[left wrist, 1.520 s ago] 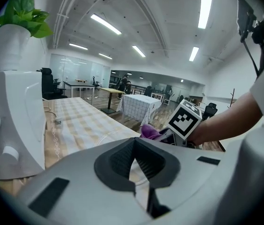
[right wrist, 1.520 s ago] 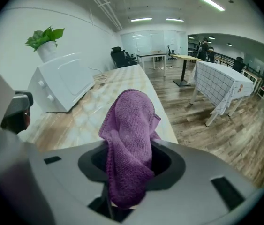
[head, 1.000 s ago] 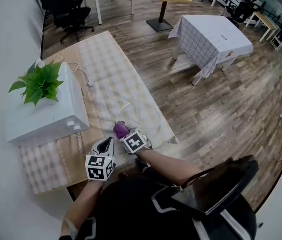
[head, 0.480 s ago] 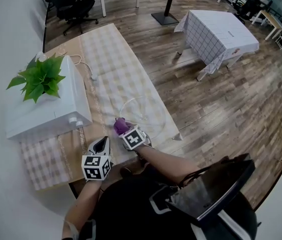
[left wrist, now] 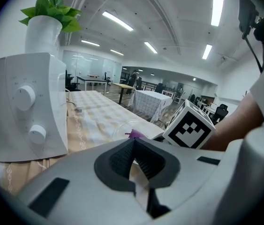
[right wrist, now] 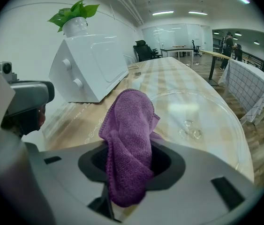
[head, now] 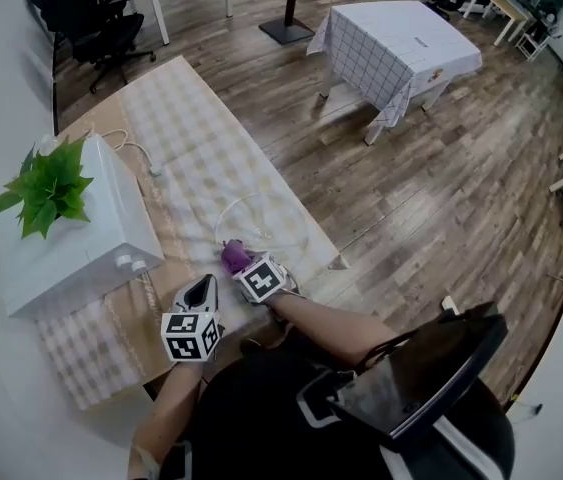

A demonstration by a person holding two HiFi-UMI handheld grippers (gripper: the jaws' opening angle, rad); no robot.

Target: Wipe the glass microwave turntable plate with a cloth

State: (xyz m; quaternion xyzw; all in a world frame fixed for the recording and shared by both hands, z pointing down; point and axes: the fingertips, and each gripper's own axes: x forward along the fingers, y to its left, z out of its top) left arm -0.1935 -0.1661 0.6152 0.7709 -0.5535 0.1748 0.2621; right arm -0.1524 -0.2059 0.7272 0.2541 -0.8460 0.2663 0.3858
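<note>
In the head view, a white microwave (head: 71, 233) stands on a long table (head: 176, 118) covered with a pale checked cloth, and a green potted plant (head: 43, 190) sits on top of the microwave. The glass turntable plate (head: 271, 218) lies flat on the table, to the right of the microwave and apart from it. The right gripper (head: 240, 264) clamps a purple cloth (head: 231, 256) at the plate's rim on the side nearest the microwave's front corner. The left gripper (head: 204, 288) hovers just off the microwave's front right corner, beside the right gripper.

In the left gripper view, this gripper's (left wrist: 132, 143) jaws are drawn together at their tips with nothing between them. The microwave (left wrist: 24, 107) fills the left side, its two dials facing the camera. To the right of the microwave lie the plate (left wrist: 120, 129), the cloth (left wrist: 134, 135) and the right gripper's marker cube (left wrist: 189, 125).

In the right gripper view, the jaws are closed on the cloth (right wrist: 127, 139), which stands bunched up between them. The plate (right wrist: 202, 121) lies just beyond the cloth, right of the microwave (right wrist: 92, 69); a few water drops sit on the glass.
</note>
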